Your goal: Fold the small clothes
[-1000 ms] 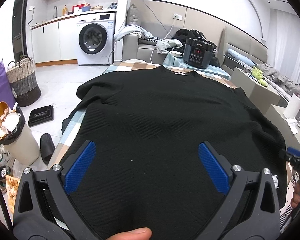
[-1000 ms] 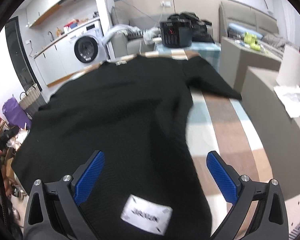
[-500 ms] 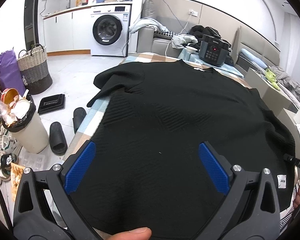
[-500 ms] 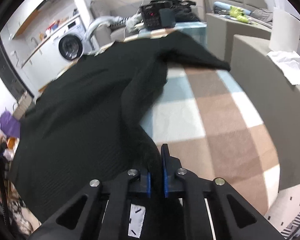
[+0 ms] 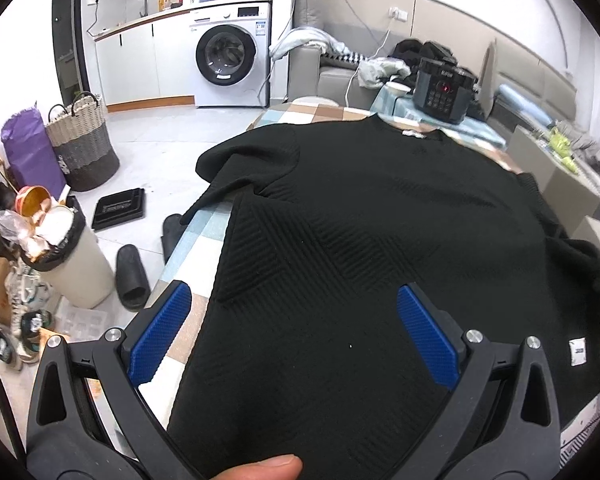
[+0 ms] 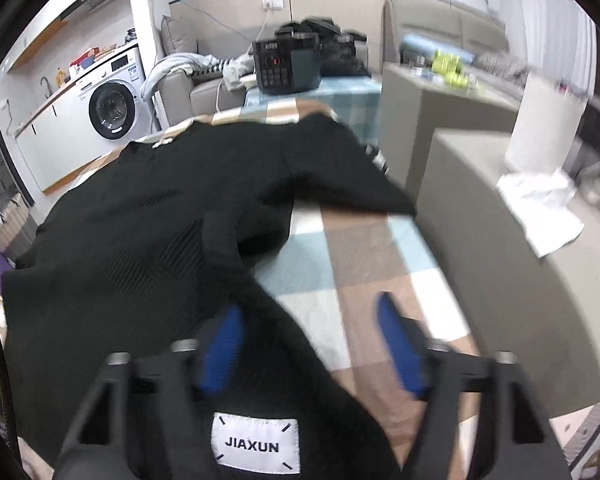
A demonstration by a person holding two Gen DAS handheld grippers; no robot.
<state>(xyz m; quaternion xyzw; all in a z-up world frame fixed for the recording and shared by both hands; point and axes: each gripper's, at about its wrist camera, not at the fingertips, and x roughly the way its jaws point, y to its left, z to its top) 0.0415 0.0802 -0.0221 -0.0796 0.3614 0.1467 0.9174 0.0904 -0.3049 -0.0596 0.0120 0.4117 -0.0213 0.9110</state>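
Note:
A black knit top lies spread on the checked table, neck toward the far end. My left gripper is open above its near hem, its blue pads on either side of the cloth. In the right wrist view the top has its right edge bunched and pulled inward. My right gripper is open. The hem with a white JIAXUN label drapes over its left finger.
A black cooker stands past the far end of the table. Grey boxes are at the right. On the floor at the left are a bin, slippers and a basket.
My right gripper closed on the top's right hem, pulled it inward, and has now opened again. My left gripper stayed open and shifted left along the hem.

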